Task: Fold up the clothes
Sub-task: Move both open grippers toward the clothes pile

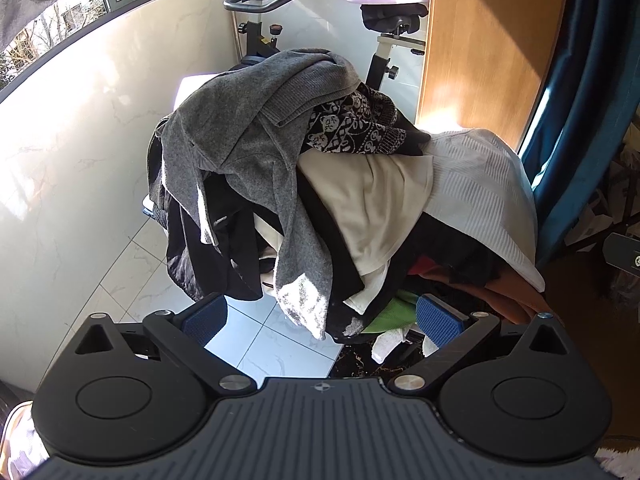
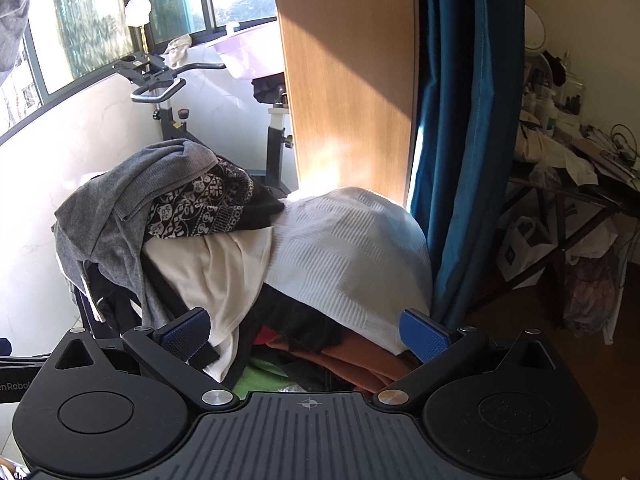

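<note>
Tangle is my worry: the clothes sit in one loose heap [image 1: 320, 184], grey sweater [image 1: 248, 152] draped over the top and hanging down the near side, patterned knit [image 1: 356, 128] and cream top [image 1: 384, 200] beneath it, white ribbed piece [image 2: 344, 248] on the right. If I pull one garment, I judge the ones overlapping it could drag along and slide to the tiled floor [image 1: 276, 344] (the heap overhangs it). Left gripper [image 1: 320, 320] hangs before the heap's lower edge, jaws spread wide, pinching nothing. Right gripper [image 2: 308, 336] also has its jaws wide apart and empty, close to the cream top's hem; whether a pad brushes it I cannot tell.
</note>
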{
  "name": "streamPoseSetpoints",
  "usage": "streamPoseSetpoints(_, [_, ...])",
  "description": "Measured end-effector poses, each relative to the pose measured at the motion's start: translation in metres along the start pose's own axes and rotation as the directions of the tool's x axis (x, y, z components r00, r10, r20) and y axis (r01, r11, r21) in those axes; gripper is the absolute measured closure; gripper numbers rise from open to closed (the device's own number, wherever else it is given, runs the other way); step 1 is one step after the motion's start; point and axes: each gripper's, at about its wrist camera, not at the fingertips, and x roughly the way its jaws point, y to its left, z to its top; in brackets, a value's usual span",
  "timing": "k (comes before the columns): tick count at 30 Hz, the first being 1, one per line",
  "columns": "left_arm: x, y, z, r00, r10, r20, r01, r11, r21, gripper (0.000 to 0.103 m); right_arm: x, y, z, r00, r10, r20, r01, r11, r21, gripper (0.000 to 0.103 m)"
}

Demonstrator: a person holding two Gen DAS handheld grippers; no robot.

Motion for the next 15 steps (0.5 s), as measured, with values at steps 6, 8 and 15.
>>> streamPoseSetpoints(6, [0.000, 0.003, -0.003, 1.000, 0.010, -0.006, -0.010, 1.000, 0.001, 0.000, 0.001, 0.001, 0.000, 1.000, 0.004, -0.010, -0.004, 1.000, 0.011, 0.001])
streamPoseSetpoints(8, [0.000, 0.008, -0.005, 1.000, 0.015, -0.011, -0.015, 1.000, -0.008, 0.000, 0.002, 0.004, -0.001, 1.000, 0.011, -0.015, -0.011, 1.000, 0.005, 0.001])
streamPoseSetpoints(15, [-0.001, 0.032, -0.013, 1.000, 0.026, -0.016, -0.027, 0.998, -0.060, 0.000, 0.004, 0.030, -0.001, 0.999, 0.021, -0.038, -0.023, 0.998, -0.063, 0.001])
